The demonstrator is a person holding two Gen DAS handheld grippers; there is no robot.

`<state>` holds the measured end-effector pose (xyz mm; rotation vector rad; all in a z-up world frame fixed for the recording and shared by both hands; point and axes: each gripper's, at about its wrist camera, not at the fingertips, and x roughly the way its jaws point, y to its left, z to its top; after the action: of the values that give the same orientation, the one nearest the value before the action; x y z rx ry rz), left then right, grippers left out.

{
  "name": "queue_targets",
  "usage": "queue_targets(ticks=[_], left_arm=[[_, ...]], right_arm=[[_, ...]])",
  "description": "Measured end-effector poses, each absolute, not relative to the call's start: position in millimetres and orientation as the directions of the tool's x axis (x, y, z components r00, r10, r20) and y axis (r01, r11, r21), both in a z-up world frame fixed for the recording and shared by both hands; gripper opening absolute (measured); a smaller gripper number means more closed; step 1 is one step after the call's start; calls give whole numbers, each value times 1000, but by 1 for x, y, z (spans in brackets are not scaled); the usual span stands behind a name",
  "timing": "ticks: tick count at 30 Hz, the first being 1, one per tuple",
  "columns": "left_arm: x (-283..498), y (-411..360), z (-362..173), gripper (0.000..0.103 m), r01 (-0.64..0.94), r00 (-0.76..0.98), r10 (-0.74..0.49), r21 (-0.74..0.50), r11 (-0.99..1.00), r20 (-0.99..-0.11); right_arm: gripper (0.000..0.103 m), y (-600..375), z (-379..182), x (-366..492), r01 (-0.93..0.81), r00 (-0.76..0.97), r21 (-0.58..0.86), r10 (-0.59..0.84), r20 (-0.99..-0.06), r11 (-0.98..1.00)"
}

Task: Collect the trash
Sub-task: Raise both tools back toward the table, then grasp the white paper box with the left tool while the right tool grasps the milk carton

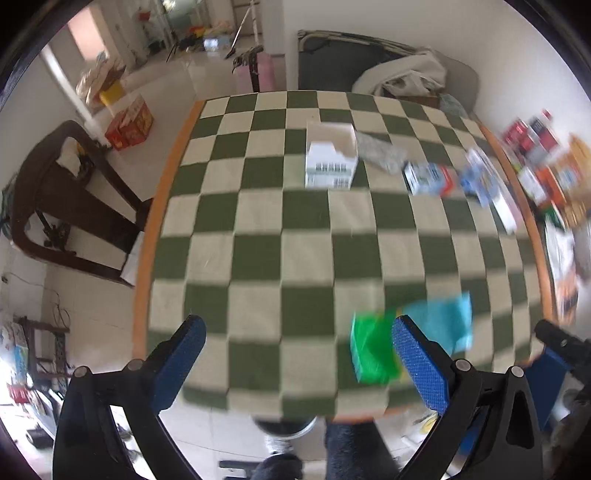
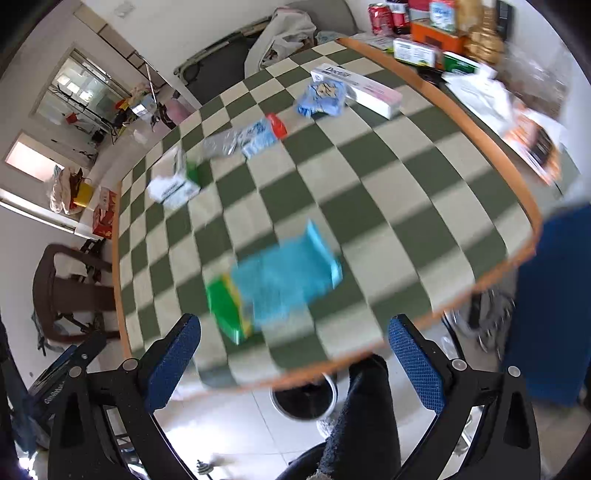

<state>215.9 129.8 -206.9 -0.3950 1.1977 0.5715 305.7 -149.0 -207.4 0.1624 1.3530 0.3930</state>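
Both grippers hover over the near edge of a round worktop (image 1: pixel 147 258) covered by a green-and-cream checked cloth (image 1: pixel 258 258). The left gripper (image 1: pixel 299 354) has its jaws spread wide with nothing between them, and the right gripper (image 2: pixel 293 350) likewise hangs with jaws spread and empty.

Near the front of the worktop lies a light blue packet (image 2: pixel 284 273), partly overlapping a green packet (image 2: pixel 221 306) just to its left; both are blurred. In the left wrist view the same pair sits at the near right, the green packet (image 1: pixel 371 350) partly hidden behind the gripper's right finger, the blue one (image 1: pixel 443 317) beyond it.

Farther back stands a white carton (image 1: pixel 330 158) with its top open. To its right lie a crumpled grey wrapper (image 1: pixel 380 149), a small blue-and-white box with a red end (image 1: pixel 428 177), a crumpled blue wrapper (image 2: pixel 323 98) and a long white-and-pink box (image 2: pixel 358 88), the last two touching.

Beyond the worktop's right rim, cans and boxes crowd together (image 2: pixel 424 33). Below the near edge, a round bin (image 2: pixel 306 398) stands on the tiled floor beside the person's dark-trousered leg (image 2: pixel 369 406). A dark wooden chair (image 1: pixel 70 199) stands to the left.
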Motion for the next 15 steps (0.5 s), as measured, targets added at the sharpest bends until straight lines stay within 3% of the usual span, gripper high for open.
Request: queue_targets(ticks=[9, 15], left_arm=[[372, 210, -253, 103, -632, 192, 52, -83, 771, -980], [427, 241, -315, 103, -626, 56, -9, -42, 778, -998]], right_arm=[[103, -47, -248, 494, -257, 43, 307, 328, -944, 916], [103, 9, -287, 572, -307, -5, 266, 278, -961, 914]])
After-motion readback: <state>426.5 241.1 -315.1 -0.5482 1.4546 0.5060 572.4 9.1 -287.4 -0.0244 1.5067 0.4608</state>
